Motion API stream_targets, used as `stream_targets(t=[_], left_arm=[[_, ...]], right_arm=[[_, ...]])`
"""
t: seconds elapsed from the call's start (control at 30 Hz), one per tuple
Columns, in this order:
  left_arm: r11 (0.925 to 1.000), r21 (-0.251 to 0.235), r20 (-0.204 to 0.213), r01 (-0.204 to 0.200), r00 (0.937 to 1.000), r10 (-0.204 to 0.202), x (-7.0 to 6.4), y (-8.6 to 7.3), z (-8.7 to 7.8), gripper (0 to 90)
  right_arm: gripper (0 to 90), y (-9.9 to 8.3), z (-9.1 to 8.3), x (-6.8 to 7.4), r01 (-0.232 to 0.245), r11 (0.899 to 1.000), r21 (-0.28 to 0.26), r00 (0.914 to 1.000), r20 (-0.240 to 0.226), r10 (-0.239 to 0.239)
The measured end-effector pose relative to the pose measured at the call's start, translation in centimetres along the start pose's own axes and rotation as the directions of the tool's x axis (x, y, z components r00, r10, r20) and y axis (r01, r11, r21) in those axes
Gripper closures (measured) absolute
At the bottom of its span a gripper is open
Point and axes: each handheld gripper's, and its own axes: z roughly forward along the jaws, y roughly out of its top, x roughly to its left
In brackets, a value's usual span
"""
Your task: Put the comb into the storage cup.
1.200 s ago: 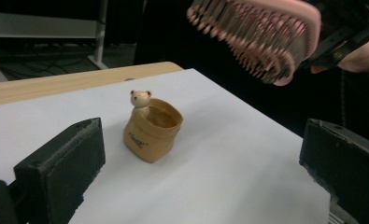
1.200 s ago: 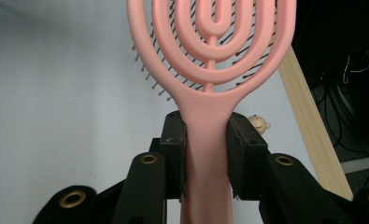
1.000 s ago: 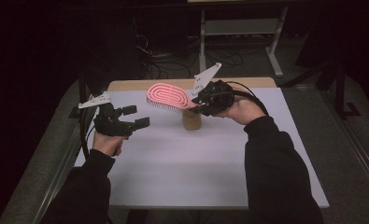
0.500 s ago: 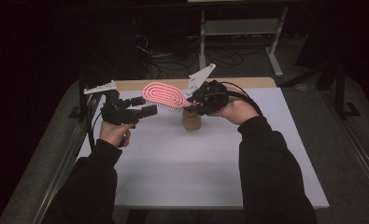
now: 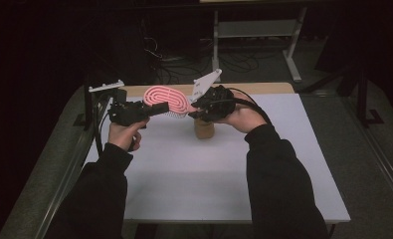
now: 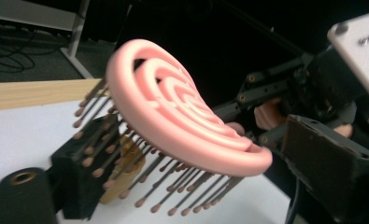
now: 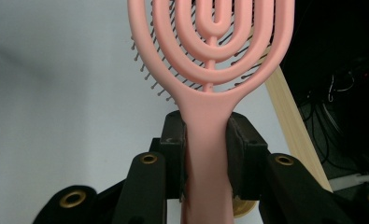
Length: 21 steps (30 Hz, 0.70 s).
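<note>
Right gripper (image 7: 205, 135) pinches the pink brush (image 5: 165, 97) by its handle; left gripper (image 5: 154, 109) meets the brush head.

The brush (image 7: 210, 56) runs straight out from the right gripper (image 5: 196, 107), its handle squeezed between both pads, head held above the table (image 5: 283, 164), bristles down. In the left gripper view one jaw of the left gripper sits under the bristles of the brush (image 6: 182, 116), touching them; the other jaw is blurred at the right, beyond the head, so the jaws stand spread around it. A tan cup (image 5: 204, 128) stands on the table just below the right gripper and beside the left jaw (image 6: 121, 172). A wooden strip (image 5: 263, 88) edges the table beyond both grippers.
</note>
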Motion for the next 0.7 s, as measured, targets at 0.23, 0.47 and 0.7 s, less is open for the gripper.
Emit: stream_targets(t=[0.23, 0.47, 0.7], left_arm=[[0.9971, -0.027, -0.021, 0.071, 0.9972, -0.071, 0.2, 0.2, -0.2, 25.2], [0.9937, -0.053, -0.03, 0.099, 0.9945, -0.101, -0.2, 0.4, 0.2, 36.8], [0.9846, -0.095, -0.057, 0.147, 0.9867, -0.153, -0.4, 0.6, 0.5, 45.2]], right_arm=[[68.8, 0.3, 0.4, 0.1, -0.001, 1.0, -0.006, 0.9998, 0.019, 0.001], [68.7, 0.4, 1.0, 0.2, -0.001, 1.0, 0.014, 0.9984, 0.056, 0.0], [68.5, 0.4, 1.2, 0.2, -0.013, 1.0, 0.003, 0.9942, 0.107, 0.013]])
